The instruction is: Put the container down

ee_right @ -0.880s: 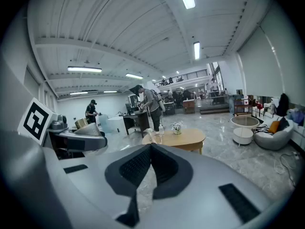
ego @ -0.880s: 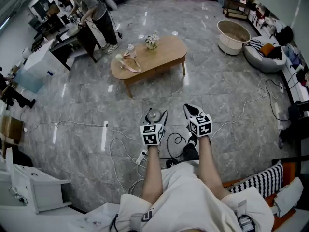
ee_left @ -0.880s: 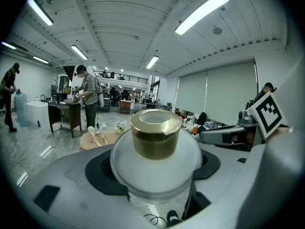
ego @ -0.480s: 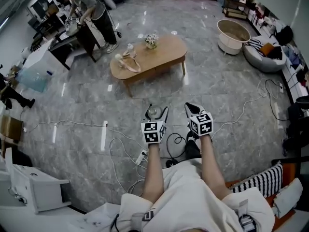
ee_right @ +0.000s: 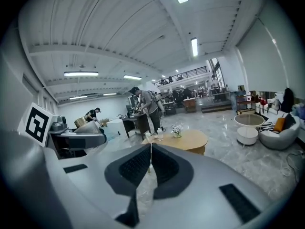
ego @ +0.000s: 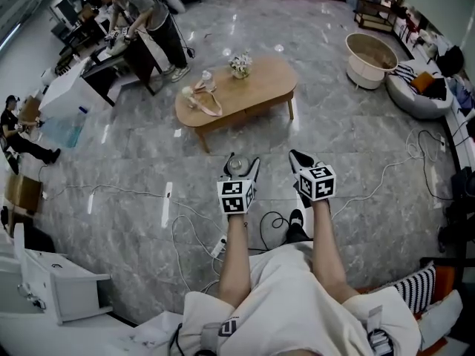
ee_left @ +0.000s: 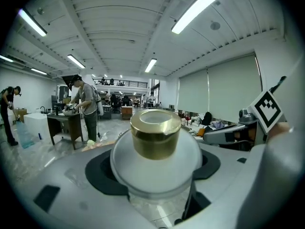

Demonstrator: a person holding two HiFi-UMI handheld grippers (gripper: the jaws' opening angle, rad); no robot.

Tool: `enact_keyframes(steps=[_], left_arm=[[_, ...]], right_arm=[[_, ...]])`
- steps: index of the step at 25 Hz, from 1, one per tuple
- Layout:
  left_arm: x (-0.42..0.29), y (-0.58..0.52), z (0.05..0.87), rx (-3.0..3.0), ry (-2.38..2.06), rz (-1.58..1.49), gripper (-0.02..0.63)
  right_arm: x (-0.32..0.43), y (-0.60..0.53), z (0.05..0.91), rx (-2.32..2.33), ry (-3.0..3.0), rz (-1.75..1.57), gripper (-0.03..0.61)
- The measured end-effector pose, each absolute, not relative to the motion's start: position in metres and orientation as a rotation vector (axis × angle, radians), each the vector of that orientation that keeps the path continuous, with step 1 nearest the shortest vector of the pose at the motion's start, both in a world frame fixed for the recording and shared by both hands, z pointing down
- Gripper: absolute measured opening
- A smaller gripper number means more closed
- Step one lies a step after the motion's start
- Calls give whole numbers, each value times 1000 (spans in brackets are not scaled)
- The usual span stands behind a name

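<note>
From the head view I saw the left gripper (ego: pixel 241 166) clamped on the container (ego: pixel 236 170), which hung in the air on the near side of the oval wooden table (ego: pixel 261 87), well apart from it. The container stood upright, long axis vertical, cap towards the ceiling. The right gripper (ego: pixel 299 160) sat just beside it, equally far from the table. Below lay a glossy grey marble floor (ego: pixel 356 136) with cables (ego: pixel 386 163) trailing between me and the table. Flowers (ego: pixel 240 64) stood on the table's far edge, a person (ego: pixel 148 15) bent over a dark desk beyond its left end, and a round tub (ego: pixel 369 56) sat off its right end.

In the left gripper view the jaws stood wide, their dark pads against the pale rounded body of the container (ee_left: pixel 155 166), its gold cap (ee_left: pixel 155 132) uppermost. Strip lights (ee_left: pixel 198 7) ran across a white ribbed ceiling.

In the right gripper view the jaws were pressed together with nothing between them, pointing at the table (ee_right: pixel 189 140).
</note>
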State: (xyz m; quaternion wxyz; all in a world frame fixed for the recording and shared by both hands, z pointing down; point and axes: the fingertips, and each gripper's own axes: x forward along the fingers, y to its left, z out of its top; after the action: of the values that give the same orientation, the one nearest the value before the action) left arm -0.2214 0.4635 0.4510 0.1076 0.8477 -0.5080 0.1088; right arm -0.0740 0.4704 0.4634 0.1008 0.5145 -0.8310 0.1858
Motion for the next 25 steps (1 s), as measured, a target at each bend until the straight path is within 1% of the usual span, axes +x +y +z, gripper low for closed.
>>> enact_keyframes(steps=[7, 12, 25], left_arm=[[-183, 405, 450, 2538, -1447, 381, 331], [-170, 368, 448, 2529, -1462, 399, 331], [-137, 316, 448, 2456, -1556, 382, 331]], right_arm=[[-55, 408, 460, 1483, -2477, 538, 69], [-38, 372, 461, 1444, -2480, 523, 69], [5, 318, 473, 1275, -2507, 507, 69]])
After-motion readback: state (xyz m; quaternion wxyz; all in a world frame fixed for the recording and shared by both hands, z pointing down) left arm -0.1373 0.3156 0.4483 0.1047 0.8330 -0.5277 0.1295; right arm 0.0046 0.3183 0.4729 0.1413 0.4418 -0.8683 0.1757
